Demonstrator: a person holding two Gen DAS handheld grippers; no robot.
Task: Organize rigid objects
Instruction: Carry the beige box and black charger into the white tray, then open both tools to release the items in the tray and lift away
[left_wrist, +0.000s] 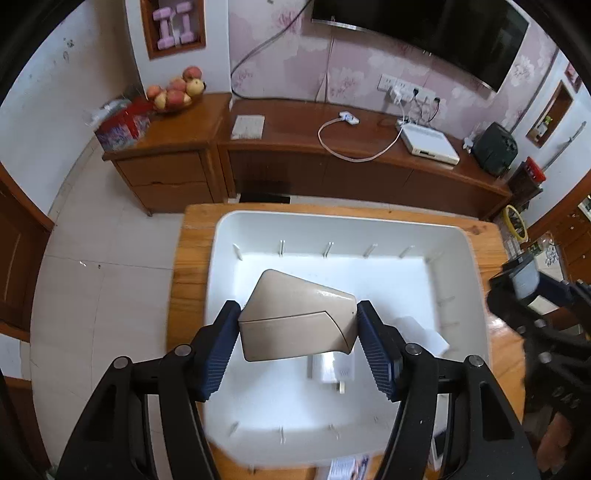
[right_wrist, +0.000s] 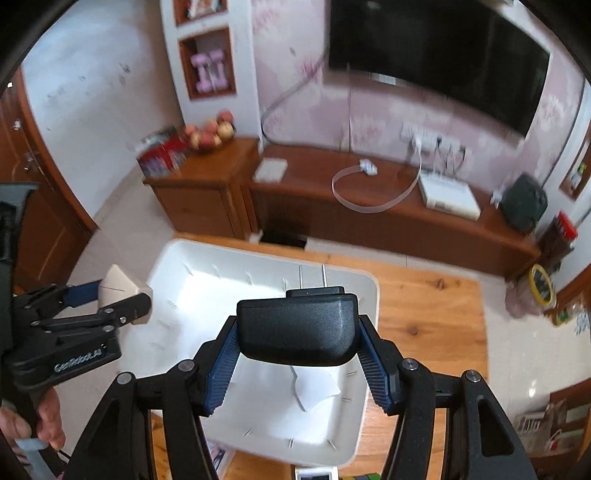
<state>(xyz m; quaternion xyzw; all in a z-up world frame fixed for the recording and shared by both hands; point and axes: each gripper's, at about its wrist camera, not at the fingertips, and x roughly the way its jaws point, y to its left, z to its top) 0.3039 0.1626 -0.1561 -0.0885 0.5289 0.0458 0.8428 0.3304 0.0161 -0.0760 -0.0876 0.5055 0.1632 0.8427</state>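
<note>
Beige case (left_wrist: 295, 317) sits clamped in the left gripper (left_wrist: 297, 328), pads pressing its two short ends, long axis running across the jaws. It hangs over the white bin (left_wrist: 461, 258), roughly above the bin's middle and clear of the floor of it. Directly below and slightly nearer the camera lies a white charger (left_wrist: 332, 369), with a white folded piece (left_wrist: 417, 332) beside it (blurred, can't say what it is).

Right gripper (right_wrist: 297, 332) is closed on a black power adapter (right_wrist: 297, 325), prongs pointing away from the camera, body lying crosswise between the pads. It hangs over the bin's right half (right_wrist: 369, 295), near the wooden table (right_wrist: 424, 314) edge side.

Key relation: both loads are above the bin, beige case to the left, adapter to the right, apart from each other. Judged next step is lowering straight down; the left drop risks landing on the charger unless shifted toward the empty far-left floor.
</note>
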